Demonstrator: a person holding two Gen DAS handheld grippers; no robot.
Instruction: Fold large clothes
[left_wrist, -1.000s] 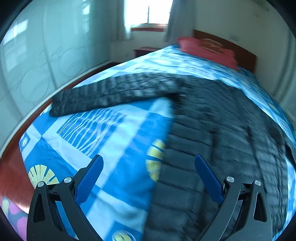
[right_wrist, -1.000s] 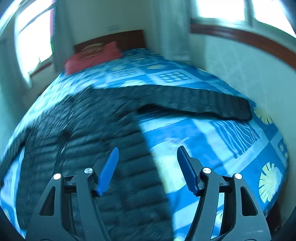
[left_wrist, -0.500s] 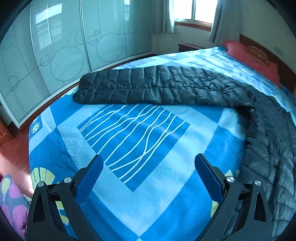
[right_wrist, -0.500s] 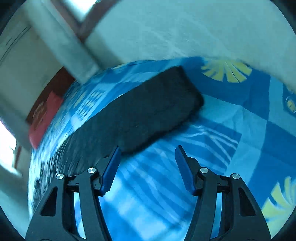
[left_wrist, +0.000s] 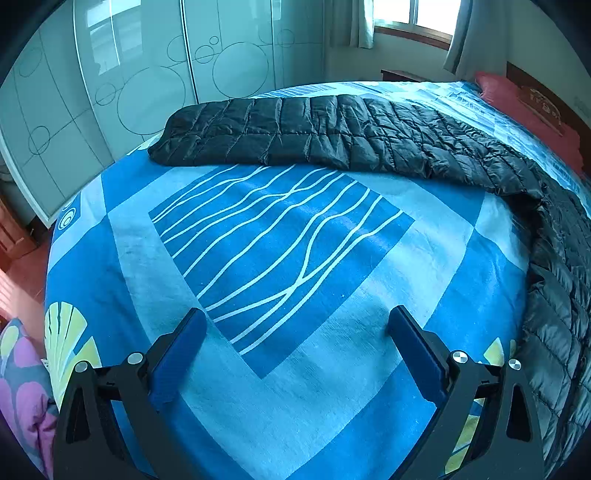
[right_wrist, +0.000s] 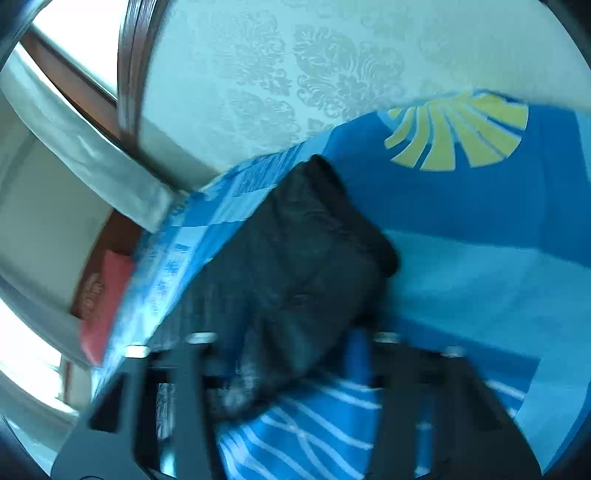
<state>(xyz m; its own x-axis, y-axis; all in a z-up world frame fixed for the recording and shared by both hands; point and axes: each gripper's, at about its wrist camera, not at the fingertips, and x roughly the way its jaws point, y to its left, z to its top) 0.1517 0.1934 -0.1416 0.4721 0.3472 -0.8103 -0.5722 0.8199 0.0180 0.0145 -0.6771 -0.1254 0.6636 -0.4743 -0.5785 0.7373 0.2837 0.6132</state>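
Lying on bed (left_wrist: 280, 369): black jacket (left_wrist: 332, 133).

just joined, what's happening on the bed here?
A person with a gripper in each hand is folding a black quilted jacket spread on a bed with a blue patterned cover. The right gripper is closing on the end of one sleeve, which lies between its jaws; the view is blurred, so a firm grip isn't certain. The left gripper hangs open over bare cover, short of the other sleeve.

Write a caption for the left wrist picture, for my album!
Open left hand-held gripper hovers over blue patterned bedspread; black puffer jacket sleeve stretches across behind.
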